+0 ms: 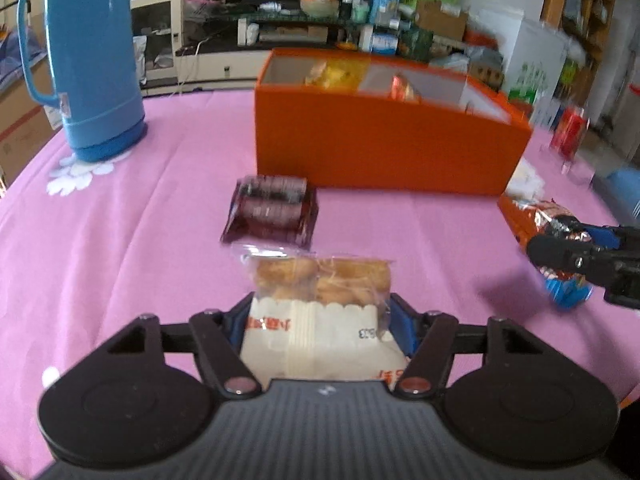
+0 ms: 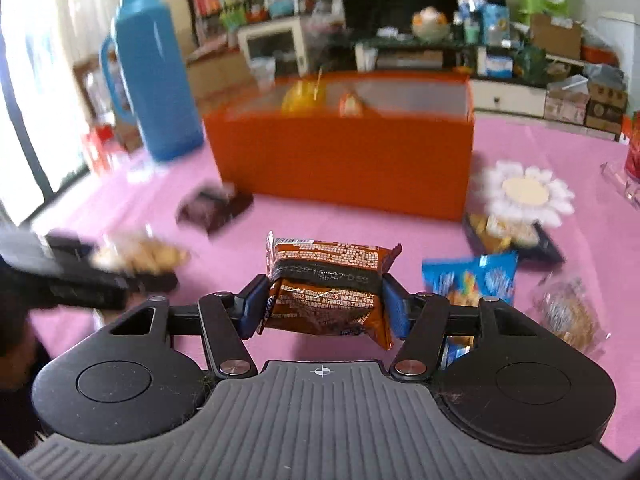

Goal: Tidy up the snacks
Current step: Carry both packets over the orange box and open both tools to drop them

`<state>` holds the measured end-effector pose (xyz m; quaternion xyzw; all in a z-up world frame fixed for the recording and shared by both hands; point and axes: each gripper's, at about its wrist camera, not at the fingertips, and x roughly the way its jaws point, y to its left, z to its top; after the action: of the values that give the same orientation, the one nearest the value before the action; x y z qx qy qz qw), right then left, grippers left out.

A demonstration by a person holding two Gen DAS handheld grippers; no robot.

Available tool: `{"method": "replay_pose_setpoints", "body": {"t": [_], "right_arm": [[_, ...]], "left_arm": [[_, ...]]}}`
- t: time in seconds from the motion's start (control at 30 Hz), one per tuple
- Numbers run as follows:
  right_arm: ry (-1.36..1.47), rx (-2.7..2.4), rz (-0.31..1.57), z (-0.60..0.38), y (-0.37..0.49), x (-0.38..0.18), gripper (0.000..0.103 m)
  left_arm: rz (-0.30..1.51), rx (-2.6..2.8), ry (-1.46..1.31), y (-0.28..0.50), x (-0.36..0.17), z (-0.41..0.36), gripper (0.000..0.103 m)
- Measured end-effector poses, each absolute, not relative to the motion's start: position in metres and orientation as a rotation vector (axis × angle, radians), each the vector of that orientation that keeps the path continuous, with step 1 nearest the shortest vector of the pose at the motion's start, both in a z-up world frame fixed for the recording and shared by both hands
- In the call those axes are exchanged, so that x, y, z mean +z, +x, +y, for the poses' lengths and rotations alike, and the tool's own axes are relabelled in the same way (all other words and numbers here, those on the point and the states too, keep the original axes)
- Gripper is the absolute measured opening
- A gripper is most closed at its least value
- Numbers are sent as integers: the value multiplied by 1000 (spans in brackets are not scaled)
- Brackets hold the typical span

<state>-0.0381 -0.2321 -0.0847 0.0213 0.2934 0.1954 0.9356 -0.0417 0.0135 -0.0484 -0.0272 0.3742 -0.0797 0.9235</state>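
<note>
**Both tongs loaded, orange box ahead**

My left tongs (image 1: pixel 318 312) are clamped on a clear-and-white pastry packet (image 1: pixel 320 304), blue pads pressing its two sides; the packet is held above the pink cloth of the desk (image 1: pixel 120 240). My right tongs (image 2: pixel 326 304) are closed on a brown-orange snack packet (image 2: pixel 328 292), pinched at both sides and lifted off the desk.

From the left wrist view: a dark maroon packet of round biscuits (image 1: pixel 272 210) lies on the cloth just beyond the pastry packet, near the front wall of the orange box (image 1: pixel 380 148). The box is open-topped with dividers; I see a yellow packet (image 1: pixel 336 74) in one compartment and an orange-red one (image 1: pixel 404 88) in the next. A blue thermos (image 1: pixel 88 60) stands at far left.

From the right wrist view: a blue packet (image 2: pixel 472 276) lies just right of the tongs, a clear packet of round cakes (image 2: pixel 568 312) further right, and a dark tray of snacks (image 2: pixel 512 236) beside the white flower mat (image 2: pixel 524 192).
</note>
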Motion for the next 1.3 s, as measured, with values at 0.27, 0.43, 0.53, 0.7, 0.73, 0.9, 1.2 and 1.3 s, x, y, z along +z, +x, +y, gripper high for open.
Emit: {"method": "replay_pose_setpoints", "body": {"t": [0.27,0.43,0.53,0.7,0.73,0.9,1.2,1.3], "right_arm": [[45,372,462,-237,15,-27,37],[56,293,384,-237,96,-4,37],[65,271,388,-233,140,-12,37],[117,274,471,-232,176,-45,37],[98,270,487,-230,179,-52,38],[-27,258,505,-216,183,-69,39],[66,277,464,-229,170,-49,81],[126,267,428,-243,155,-34,87]], "left_arm": [[609,-209,-97,33,19,8,66],[566,-190,-125,107,33,-7,66],[593,-175,-144,149,23,-17,66],[649,-165,-140,190,-3,-32,66],[650,-156,-125,193,-7,-35,67],[674,-148,-59,198,-15,-44,73],[612,-156,-158,158,10,-17,93],[560,-144,-124,112,23,-5,93]]}}
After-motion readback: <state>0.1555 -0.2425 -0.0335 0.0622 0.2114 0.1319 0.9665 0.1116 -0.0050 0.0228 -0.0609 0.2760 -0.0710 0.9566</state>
